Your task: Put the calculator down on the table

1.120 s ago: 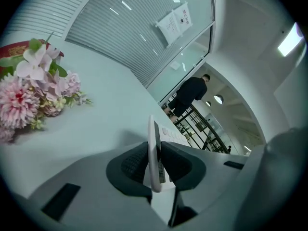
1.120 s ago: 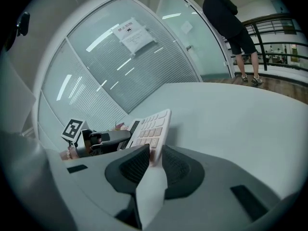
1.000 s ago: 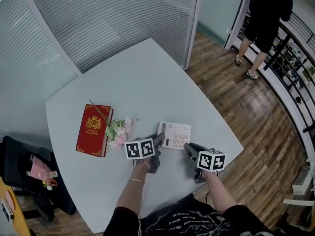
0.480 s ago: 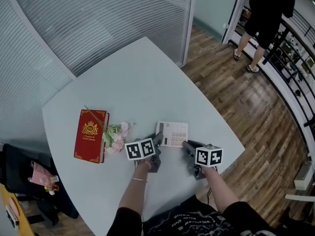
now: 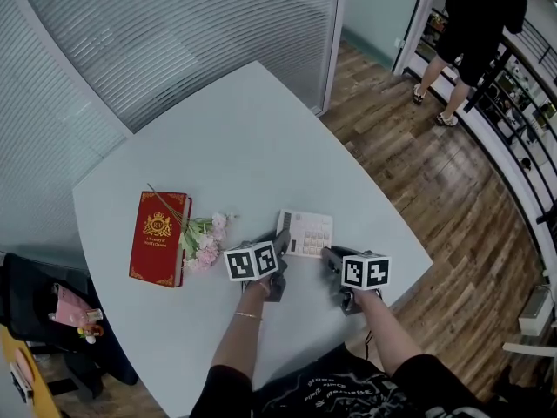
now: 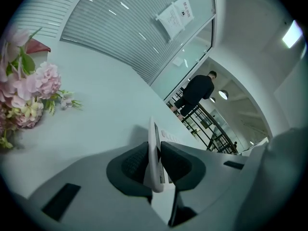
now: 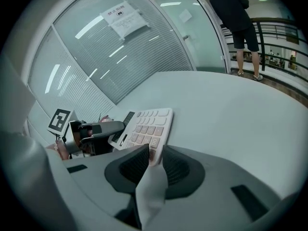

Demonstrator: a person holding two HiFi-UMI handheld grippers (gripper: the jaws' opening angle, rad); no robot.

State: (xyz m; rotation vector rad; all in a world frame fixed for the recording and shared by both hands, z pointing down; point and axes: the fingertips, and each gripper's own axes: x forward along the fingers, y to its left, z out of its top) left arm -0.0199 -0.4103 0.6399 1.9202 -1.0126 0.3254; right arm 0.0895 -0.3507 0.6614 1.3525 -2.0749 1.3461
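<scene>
The calculator (image 5: 306, 232) sits keys up near the front edge of the pale surface (image 5: 244, 138), between the two grippers. I cannot tell whether it rests on the surface or hangs just above it. The left gripper (image 5: 279, 243) is clamped on the calculator's left edge: in the left gripper view the thin white body stands edge-on between the two dark pads, which press on both faces. The right gripper (image 5: 329, 255) has its jaws nearly together on the near right corner (only a sliver of the corner shows in the narrow gap), and its pads appear to pinch it. Just left of the left gripper lie pink flowers (image 5: 204, 238), their stems reaching across a red book (image 5: 159, 238). A person (image 5: 474, 24) stands on the wood floor (image 5: 418, 172), well apart from the surface.
</scene>
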